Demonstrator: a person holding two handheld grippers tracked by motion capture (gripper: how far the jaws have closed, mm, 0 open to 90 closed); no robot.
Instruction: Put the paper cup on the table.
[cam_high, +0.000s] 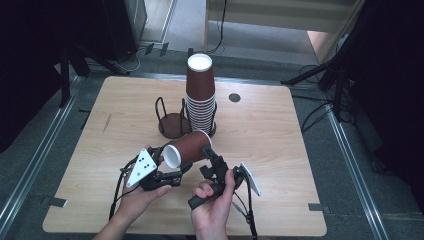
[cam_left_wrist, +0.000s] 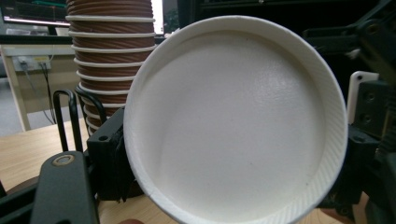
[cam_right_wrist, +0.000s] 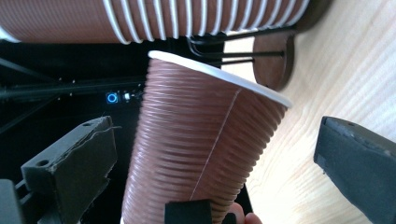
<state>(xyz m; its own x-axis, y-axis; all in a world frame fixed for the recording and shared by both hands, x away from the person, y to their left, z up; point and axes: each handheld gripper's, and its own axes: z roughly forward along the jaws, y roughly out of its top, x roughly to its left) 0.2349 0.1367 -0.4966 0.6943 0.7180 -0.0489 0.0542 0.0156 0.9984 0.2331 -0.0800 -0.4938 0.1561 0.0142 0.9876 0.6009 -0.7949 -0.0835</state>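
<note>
Above the table, left tool (cam_high: 161, 161) pinches cup (cam_high: 187, 148).

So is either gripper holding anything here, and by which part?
The left gripper holds a brown paper cup by its rim, tipped sideways. The right gripper's jaws stand open around the cup's body.

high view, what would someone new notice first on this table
A tall stack of ribbed brown paper cups with white rims stands in a dark wire holder at the far middle of the light wooden table. Nearer the person, a single ribbed brown paper cup lies tipped on its side above the table, its white mouth facing left, gripped at the rim by the left tool while the right tool's jaws stand open around its body.
</note>
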